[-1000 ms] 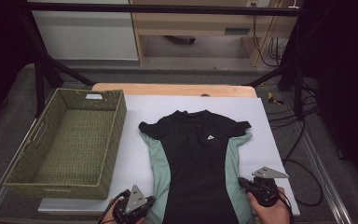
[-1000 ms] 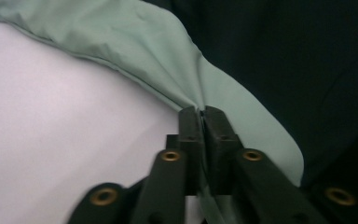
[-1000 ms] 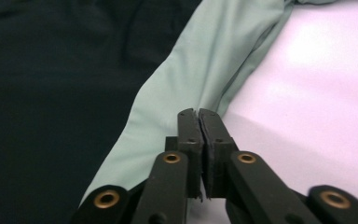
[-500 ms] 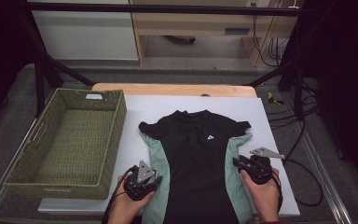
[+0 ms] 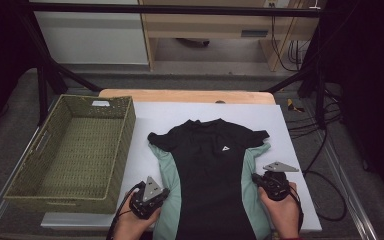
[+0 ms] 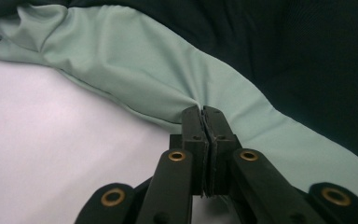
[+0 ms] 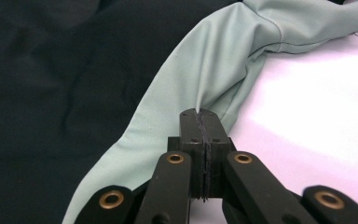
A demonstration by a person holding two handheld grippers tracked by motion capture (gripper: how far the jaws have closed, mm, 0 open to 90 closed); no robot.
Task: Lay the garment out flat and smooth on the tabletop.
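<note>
A black T-shirt (image 5: 210, 165) with pale green side panels lies flat, face up, on the white table cover (image 5: 170, 117). My left gripper (image 5: 166, 192) sits at the shirt's left side edge, low down. In the left gripper view its jaws have just closed, and the gripper (image 6: 203, 113) is shut on a pinch of the green panel (image 6: 135, 70). My right gripper (image 5: 254, 179) is at the shirt's right side edge. Its jaws have also just closed, and in the right gripper view the gripper (image 7: 199, 115) pinches the green panel (image 7: 214, 60), which puckers at the tips.
A woven green basket (image 5: 124, 145), with nothing in it, stands on the table's left part, close to the left gripper. A wooden board (image 5: 187, 95) borders the far edge. Cables (image 5: 325, 170) hang off the right side. Bare white cover lies beyond the collar.
Both hands have moved up and inward from the near corners to the shirt's side edges. Both grippers now pinch the green fabric.
</note>
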